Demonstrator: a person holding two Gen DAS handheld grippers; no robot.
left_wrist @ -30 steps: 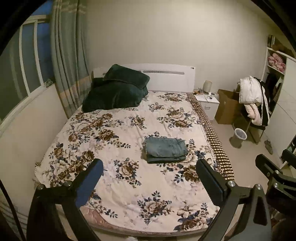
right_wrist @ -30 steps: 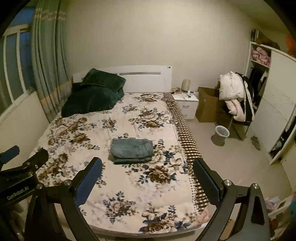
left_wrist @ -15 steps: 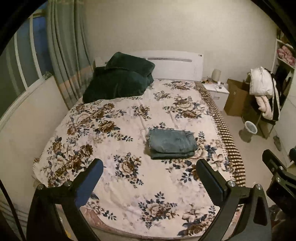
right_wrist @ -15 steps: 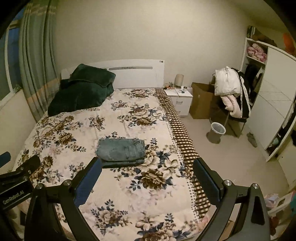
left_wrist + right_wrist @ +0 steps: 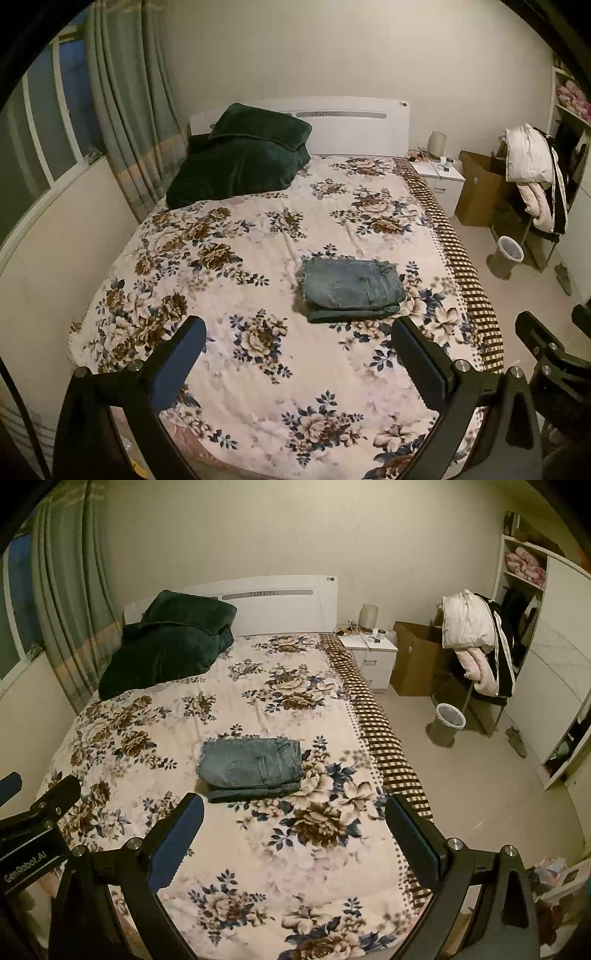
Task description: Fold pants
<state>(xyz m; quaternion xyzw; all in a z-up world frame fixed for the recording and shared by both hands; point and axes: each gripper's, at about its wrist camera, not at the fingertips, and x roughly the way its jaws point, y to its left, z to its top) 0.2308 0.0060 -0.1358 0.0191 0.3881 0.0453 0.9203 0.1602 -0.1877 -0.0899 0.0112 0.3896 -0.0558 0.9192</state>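
Note:
A pair of blue jeans lies folded into a neat rectangular stack on the floral bedspread, right of the bed's middle. It also shows in the right wrist view. My left gripper is open and empty, held above the foot of the bed, well short of the jeans. My right gripper is open and empty, also above the foot of the bed. The right gripper shows at the right edge of the left wrist view. The left gripper shows at the left edge of the right wrist view.
A dark green blanket and pillow lie at the head of the bed. A white nightstand, a cardboard box, a chair with clothes, a waste bin and a wardrobe stand on the right. Curtains hang left.
Both cameras have shifted and tilted slightly, so the bed and folded jeans sit lower and larger in view. Both grippers stay open and empty. The jeans have not moved.

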